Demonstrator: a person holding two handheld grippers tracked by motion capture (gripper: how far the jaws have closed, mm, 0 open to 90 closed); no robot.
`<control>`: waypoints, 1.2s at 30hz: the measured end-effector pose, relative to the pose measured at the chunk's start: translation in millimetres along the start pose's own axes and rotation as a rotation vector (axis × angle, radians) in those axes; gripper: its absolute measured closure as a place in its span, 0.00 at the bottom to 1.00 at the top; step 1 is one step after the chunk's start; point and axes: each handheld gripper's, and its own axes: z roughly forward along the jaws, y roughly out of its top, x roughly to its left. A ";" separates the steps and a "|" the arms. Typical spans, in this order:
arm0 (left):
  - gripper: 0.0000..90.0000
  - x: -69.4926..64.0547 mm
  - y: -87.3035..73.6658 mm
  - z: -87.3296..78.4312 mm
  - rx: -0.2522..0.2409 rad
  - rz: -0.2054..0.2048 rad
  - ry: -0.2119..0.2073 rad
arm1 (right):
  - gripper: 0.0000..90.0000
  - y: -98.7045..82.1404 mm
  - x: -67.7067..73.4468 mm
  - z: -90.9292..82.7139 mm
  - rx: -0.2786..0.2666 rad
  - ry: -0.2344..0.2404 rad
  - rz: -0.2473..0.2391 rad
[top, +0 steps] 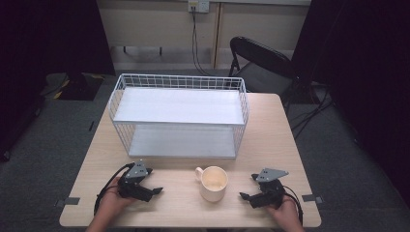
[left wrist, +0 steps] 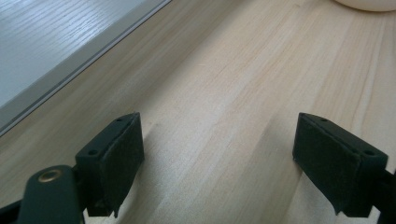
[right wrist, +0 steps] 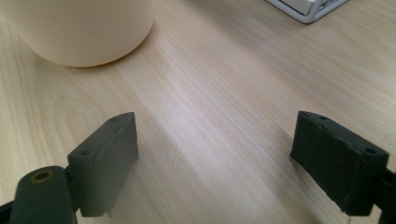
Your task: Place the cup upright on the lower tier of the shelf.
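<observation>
Currently on the light wooden table (top: 285, 145):

- Cream mug (top: 213, 183): upright near the front edge, roughly midway between the two grippers and touching neither; handle toward the far left; nothing visible inside it.
- White wire basket rack (top: 180, 116): two white shelf boards, standing behind the mug at the table's centre.
- Left gripper (top: 151, 181): held in the left hand (top: 113, 200), resting low over the table left of the mug; jaws spread wide, bare wood between them.
- Right gripper (top: 248, 186): held in the right hand (top: 285, 212), right of the mug; jaws likewise wide apart, nothing between them.
- Black folding chair (top: 261, 63): on the floor beyond the table's far right corner.
</observation>
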 end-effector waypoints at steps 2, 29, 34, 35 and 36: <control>0.17 0.3 0.0 0.1 0.000 -0.001 -0.005 | 0.15 -0.1 0.4 0.1 -0.001 -0.004 0.003; 0.17 0.6 -1.8 -1.8 0.001 0.006 -0.011 | 0.22 13.1 10.5 -11.4 -0.021 0.009 0.007; 0.17 0.6 -1.8 -1.8 0.001 0.006 -0.011 | 0.21 23.4 10.6 -21.1 -0.044 0.006 0.019; 0.17 0.6 -1.8 -1.8 0.001 0.006 -0.011 | 0.21 25.3 10.0 -23.1 -0.045 0.003 0.018; 0.17 0.6 -1.8 -1.8 0.001 0.006 -0.011 | 0.21 27.2 9.6 -24.9 -0.045 0.004 0.020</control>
